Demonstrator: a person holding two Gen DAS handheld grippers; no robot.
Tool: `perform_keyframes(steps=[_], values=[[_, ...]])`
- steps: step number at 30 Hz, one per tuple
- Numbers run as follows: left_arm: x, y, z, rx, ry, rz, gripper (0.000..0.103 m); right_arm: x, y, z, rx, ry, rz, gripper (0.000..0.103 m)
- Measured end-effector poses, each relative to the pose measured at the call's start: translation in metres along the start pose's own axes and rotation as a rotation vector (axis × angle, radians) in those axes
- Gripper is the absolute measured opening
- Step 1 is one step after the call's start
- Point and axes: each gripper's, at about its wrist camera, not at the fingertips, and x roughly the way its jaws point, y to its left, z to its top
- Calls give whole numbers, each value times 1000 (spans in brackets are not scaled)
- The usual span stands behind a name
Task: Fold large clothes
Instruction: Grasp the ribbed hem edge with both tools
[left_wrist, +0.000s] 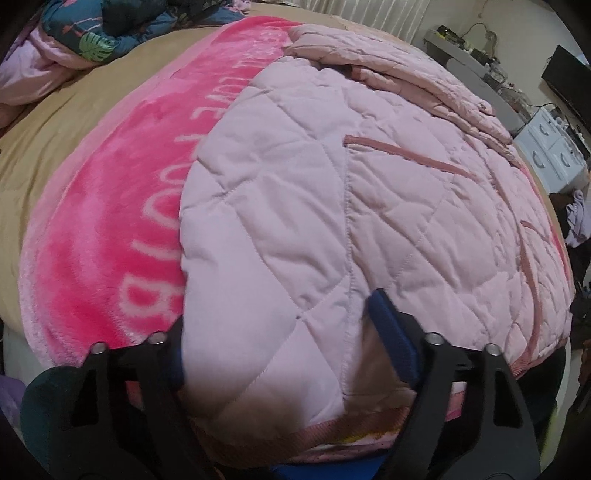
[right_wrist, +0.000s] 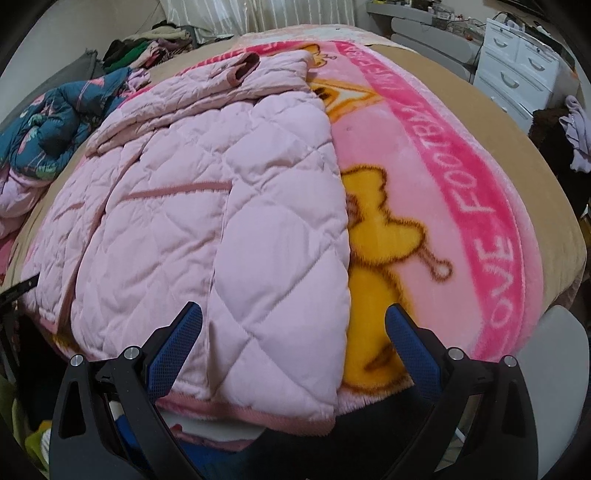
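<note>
Straddling the near hem of the pink quilted jacket (left_wrist: 332, 206), the left gripper (left_wrist: 280, 332) has jacket fabric bunched up between its two blue pads; left pad mostly buried behind the cloth, right pad (left_wrist: 391, 332) visible alongside it. Can't tell if the pads are actually pinching the fabric or just sitting around it. Right gripper (right_wrist: 291, 332) is spread wide, pads clearly apart, hovering over the jacket's near right corner: left pad (right_wrist: 177, 350) over the quilting, right pad (right_wrist: 413, 350) over the blanket, nothing clamped. Jacket lies flat on a pink fleece blanket (right_wrist: 480, 206) with yellow cartoon figure and white lettering; darker pink trim along the hem, pocket welts showing, a sleeve folded across the far end. Blanket sits on a tan bed cover (left_wrist: 55, 140). Blue floral bedding (right_wrist: 48, 125) heaped at the far left. White drawer unit (right_wrist: 517, 70) beyond the bed on the right.
</note>
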Motion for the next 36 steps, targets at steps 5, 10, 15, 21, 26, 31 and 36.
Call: perform_keyframes(steps=[5,10,15,21,26,31,36], values=[[-6,-3,4,11,-18,-8,40,6,-1,-11,-6,58,31,99],[-14,1,6,6,-29,-15,24,17,-6,-18,36,109,98,99],[-16,2,6,9,-29,-18,23,23,-9,-22,69,122,161,91],[-16,4,3,10,-25,-13,24,22,-9,-28,71,111,236,58],[-18,11,-3,-4,-13,-12,31,6,-7,-29,42,46,286,30],[-21,19,-10,-30,5,-20,37,-9,-4,-17,23,-22,304,24],[-18,19,-17,-27,26,-31,34,-24,-5,-5,40,-97,351,21]])
